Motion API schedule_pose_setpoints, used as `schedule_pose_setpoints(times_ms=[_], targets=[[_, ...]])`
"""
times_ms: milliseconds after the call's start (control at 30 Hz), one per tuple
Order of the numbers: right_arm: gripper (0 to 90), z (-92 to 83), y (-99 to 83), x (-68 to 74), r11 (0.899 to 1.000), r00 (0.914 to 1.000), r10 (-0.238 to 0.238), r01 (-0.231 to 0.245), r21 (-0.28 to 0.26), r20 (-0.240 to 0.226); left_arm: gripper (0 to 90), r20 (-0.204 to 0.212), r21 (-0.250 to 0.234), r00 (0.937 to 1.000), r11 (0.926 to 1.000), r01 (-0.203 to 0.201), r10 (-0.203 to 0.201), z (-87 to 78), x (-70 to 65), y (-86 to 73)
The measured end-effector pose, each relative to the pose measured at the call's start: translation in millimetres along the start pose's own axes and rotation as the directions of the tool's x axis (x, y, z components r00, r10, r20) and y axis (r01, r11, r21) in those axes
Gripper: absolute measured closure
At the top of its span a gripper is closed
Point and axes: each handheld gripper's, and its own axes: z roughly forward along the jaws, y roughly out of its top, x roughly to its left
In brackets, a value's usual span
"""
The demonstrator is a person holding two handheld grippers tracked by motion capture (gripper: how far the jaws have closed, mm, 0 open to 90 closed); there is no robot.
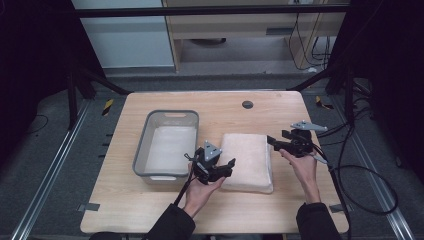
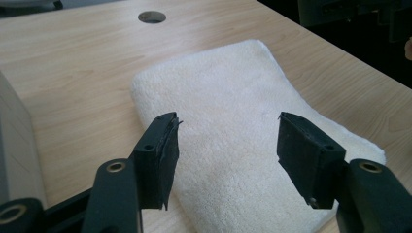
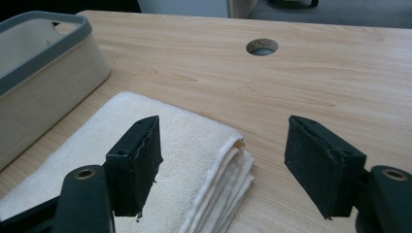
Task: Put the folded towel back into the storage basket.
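Dark studio all around, grey floor, and my light wood table (image 1: 150,210) sitting in the middle of it. Biggest thing on it is the grey bin (image 1: 167,144) at about 9 o'clock from the table centre, with something pale lying in the bottom, can't tell what. Just beside it, toward 3 o'clock, is the folded cream towel (image 1: 247,162), lying flat, stacked layers showing at its corner in the right gripper view. Small round hole (image 1: 247,104) in the tabletop up at 12 o'clock.

My left tongs (image 1: 227,167) hang over the towel's 9 o'clock edge, jaws spread wide with nothing between them. My right tongs (image 1: 278,139) sit at the towel's 2 o'clock corner, jaws also spread apart and pinching nothing.
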Motion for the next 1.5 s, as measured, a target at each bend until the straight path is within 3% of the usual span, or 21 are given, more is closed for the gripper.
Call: schedule_pose_setpoints(times_ms=[67,233,667,900,1100,1500], targets=[[29.1,1.2,-1.8,-1.9,1.0,1.0,-0.003,0.003,0.001,0.005,39.3,-0.004,0.008,1.0,1.0,0.006,-0.006,3.4,-1.1,-4.7],[28.4,4.5,-7.8,-6.1,1.0,0.9998,0.02,-0.02,0.005,0.003,39.1,-0.03,0.036,0.9989,0.9987,-0.036,0.037,8.9,-4.4,-12.7],[27.1,20.9,-19.7,-6.0,0.997,0.9998,0.02,-0.02,0.074,0.002,38.8,-0.038,0.078,0.9991,0.9969,-0.013,0.016,19.6,-5.1,-26.0],[27.0,29.7,-25.2,-4.3,0.995,0.9997,0.022,-0.021,0.102,-0.006,33.9,-0.03,0.093,0.9995,0.9956,0.017,-0.014,24.3,-1.1,-31.3],[26.4,40.2,-32.7,-0.3,0.989,0.9999,0.014,-0.012,0.148,-0.007,29.0,-0.012,0.123,0.9991,0.9916,0.041,-0.04,31.4,0.9,-39.6],[26.6,48.8,-39.3,2.4,0.979,0.9997,0.024,-0.024,0.201,-0.001,27.3,0.001,0.164,0.9985,0.9851,0.053,-0.054,40.9,1.8,-45.3]])
